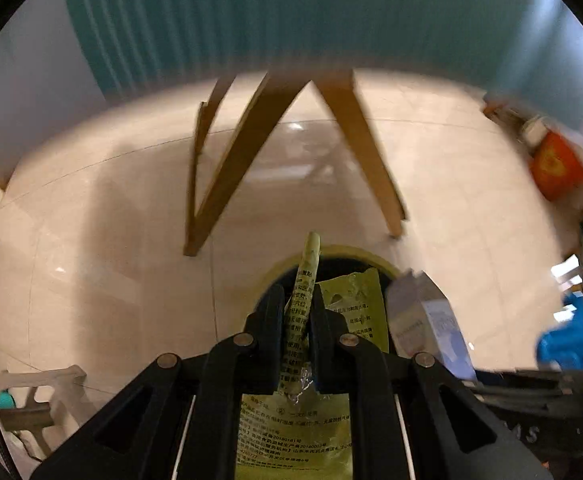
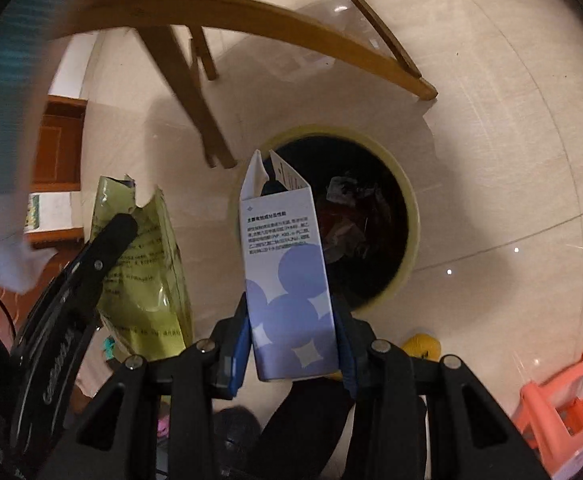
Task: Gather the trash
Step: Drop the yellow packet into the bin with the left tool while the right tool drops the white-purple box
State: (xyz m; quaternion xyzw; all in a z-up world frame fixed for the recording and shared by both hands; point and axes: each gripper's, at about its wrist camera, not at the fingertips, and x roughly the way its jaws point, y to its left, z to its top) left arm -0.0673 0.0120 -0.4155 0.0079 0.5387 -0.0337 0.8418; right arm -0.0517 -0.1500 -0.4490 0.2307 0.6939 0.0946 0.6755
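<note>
My left gripper (image 1: pixel 297 312) is shut on a yellow-green printed wrapper (image 1: pixel 303 320), which sticks up between the fingers and hangs below them. My right gripper (image 2: pixel 293 332) is shut on a white and purple carton (image 2: pixel 287 272) with an open top. Both hang above a round trash bin (image 2: pixel 409 216) with a pale yellow rim and a black liner; crumpled trash lies inside. The bin's rim (image 1: pixel 333 250) also shows behind the left fingers. The carton (image 1: pixel 427 316) appears at the right of the left wrist view, the wrapper (image 2: pixel 147 264) at the left of the right wrist view.
Wooden furniture legs (image 1: pixel 227 168) stand on the pale tiled floor just beyond the bin. A teal curtain (image 1: pixel 291 16) hangs behind. A salmon plastic stool (image 2: pixel 563 404) sits at the lower right, a yellow ball (image 2: pixel 421 346) near the bin, a red box (image 1: pixel 555 164) at the far right.
</note>
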